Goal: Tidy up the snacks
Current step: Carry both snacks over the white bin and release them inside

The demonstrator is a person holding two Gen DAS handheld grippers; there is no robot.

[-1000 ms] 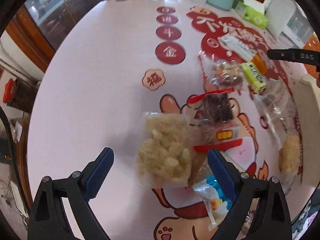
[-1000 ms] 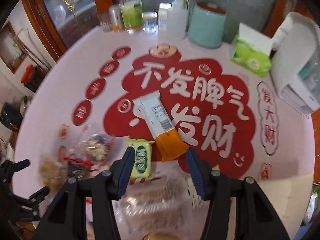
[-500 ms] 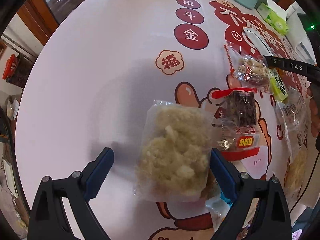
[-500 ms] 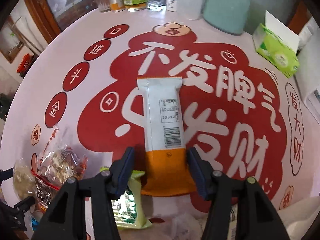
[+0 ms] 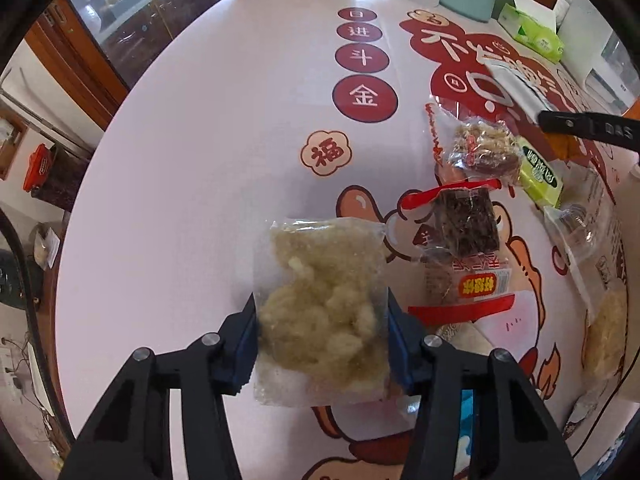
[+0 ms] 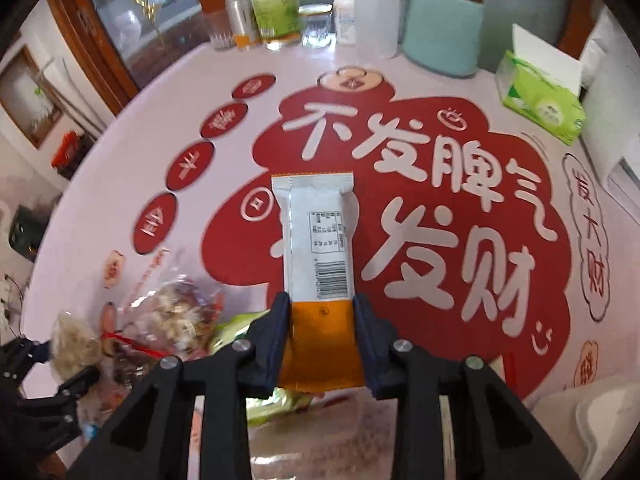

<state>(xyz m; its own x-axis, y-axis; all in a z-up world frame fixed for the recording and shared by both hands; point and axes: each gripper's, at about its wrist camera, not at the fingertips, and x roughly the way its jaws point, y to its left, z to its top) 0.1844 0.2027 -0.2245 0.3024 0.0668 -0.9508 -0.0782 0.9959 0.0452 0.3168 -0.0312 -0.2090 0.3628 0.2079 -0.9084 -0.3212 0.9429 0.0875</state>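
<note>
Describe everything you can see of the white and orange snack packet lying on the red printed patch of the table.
The white and orange snack packet is a long, flat sealed wrapper of glossy film with crimped, serrated ends. Its far part is white, with a printed label box and a barcode; its near end is plain orange. It lies flat on the table, lengthwise away from the camera, over the red lettered patch. The right tool straddles the orange end, its blue pads against both long edges as the jaws are closing. The near end overlaps a green packet.
</note>
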